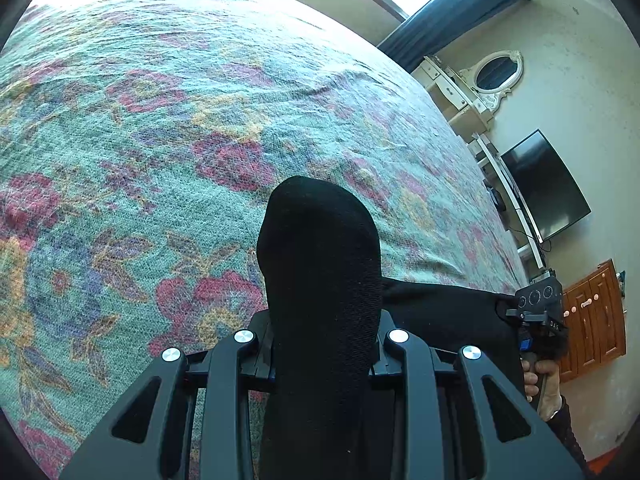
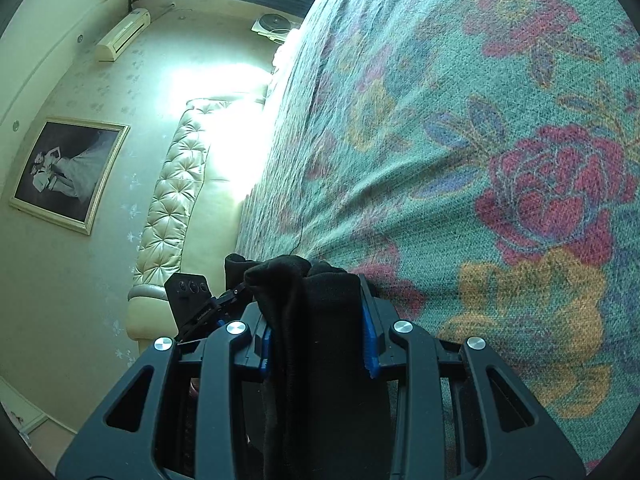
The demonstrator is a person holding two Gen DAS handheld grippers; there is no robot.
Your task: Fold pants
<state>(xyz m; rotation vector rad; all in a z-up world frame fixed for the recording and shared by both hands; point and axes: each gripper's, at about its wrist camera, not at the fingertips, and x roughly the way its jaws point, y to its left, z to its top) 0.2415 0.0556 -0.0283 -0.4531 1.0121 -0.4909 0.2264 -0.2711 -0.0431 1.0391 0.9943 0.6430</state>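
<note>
Pants (image 1: pixel 320 280): black knit cloth, bunched thick between both tools and hanging off them above the bed; more of the dark fabric is stretching to the right in the left wrist view, toward the other tool.

Left gripper (image 1: pixel 324 344): its jaws are clamping a fat wad of the pants, which is bulging up past the fingertips and hiding them; the narrow gap is filled by cloth, so this reads as a firm grasp.

Right gripper (image 2: pixel 316 320): likewise clenching a fold of the pants (image 2: pixel 320 320) between its blue pads (image 2: pixel 370 344), several layers showing side by side in the pinch.

Why two grips: each tool is probably taking one end or corner of the same edge, so the cloth is spanning between them and can be carried as one sheet rather than dragged.

Why raised: the fabric appears to be held off the bedspread (image 1: pixel 160 140), which should keep the floral cover from rucking and let the free part hang straight.

Hand (image 1: pixel 540 384): a person's fingers are wrapping the handle of the right tool, seen at the edge of the left wrist view.

Bed surface (image 2: pixel 500 140): lying open ahead of both tools, the likely place for laying the fold down.

Step in hand: judged to be mid-fold, carrying the gripped edge across.
</note>
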